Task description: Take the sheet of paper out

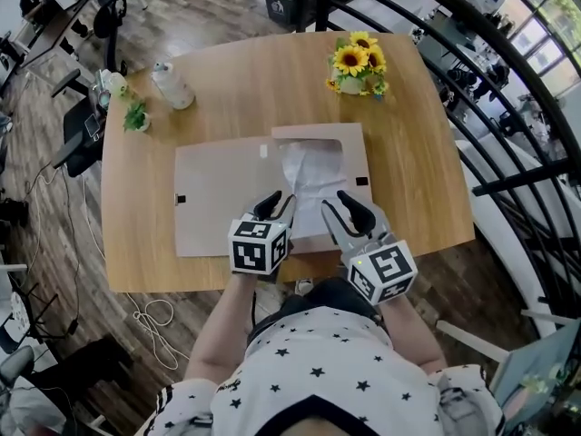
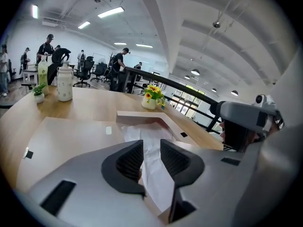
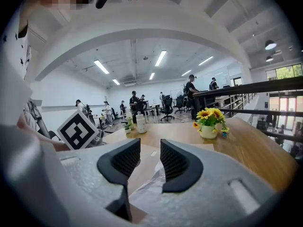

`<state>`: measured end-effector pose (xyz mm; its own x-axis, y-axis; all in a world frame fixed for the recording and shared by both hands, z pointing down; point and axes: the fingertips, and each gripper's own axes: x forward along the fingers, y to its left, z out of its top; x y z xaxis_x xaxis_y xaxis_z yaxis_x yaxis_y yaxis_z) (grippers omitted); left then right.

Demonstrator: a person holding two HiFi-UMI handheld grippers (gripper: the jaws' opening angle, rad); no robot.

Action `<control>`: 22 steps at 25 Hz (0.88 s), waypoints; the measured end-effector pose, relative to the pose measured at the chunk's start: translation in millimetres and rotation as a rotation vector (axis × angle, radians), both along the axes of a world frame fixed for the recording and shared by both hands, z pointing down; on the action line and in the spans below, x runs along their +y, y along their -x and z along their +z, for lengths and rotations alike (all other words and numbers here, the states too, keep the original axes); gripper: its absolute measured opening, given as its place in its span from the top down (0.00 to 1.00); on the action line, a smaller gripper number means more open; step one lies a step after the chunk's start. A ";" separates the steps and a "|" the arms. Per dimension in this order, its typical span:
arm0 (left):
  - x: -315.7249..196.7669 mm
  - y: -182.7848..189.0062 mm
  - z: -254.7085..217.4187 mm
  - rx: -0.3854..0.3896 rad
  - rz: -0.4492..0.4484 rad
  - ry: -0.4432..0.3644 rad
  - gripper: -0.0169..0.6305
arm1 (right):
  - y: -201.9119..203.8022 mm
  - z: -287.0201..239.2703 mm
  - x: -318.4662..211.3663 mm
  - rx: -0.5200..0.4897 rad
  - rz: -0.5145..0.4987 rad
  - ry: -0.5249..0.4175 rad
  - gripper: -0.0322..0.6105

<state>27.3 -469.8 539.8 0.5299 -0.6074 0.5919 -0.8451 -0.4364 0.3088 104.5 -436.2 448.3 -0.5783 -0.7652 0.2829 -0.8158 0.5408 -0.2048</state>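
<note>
left gripper (image 1: 277,206) and right gripper (image 1: 346,208): fingers narrowly apart, gripping nothing, at lower edge of crumpled sheet of paper (image 1: 313,173) in cardboard sleeve (image 1: 218,198), frame centre.

Surface (image 1: 236,89): warm brown wood grain.
Paper (image 1: 309,175): white, with grey shading in the creases.
Card folder (image 1: 218,203): pale grey-beige, with small black tabs.
Flowers (image 1: 357,60): yellow petals, dark centres, green leaves, white pot.
Left tongs (image 1: 277,205): grey body, black ribbed pads, black-and-white square markers.
Right tongs (image 1: 340,205): same grey, black and chequered marks, with a green light.
Shirt (image 1: 318,361): white with black stars.
Bottle (image 1: 172,84): white.
</note>
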 end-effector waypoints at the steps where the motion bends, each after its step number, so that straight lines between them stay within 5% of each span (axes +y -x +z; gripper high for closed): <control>1: -3.6 -1.6 4.5 -0.007 0.001 0.015 0.81 | -1.1 1.6 -3.3 0.000 -0.002 0.004 0.77; 22: -39.6 -22.3 95.9 -0.180 0.035 0.268 0.79 | -22.7 24.4 -45.0 -0.022 -0.022 0.056 0.77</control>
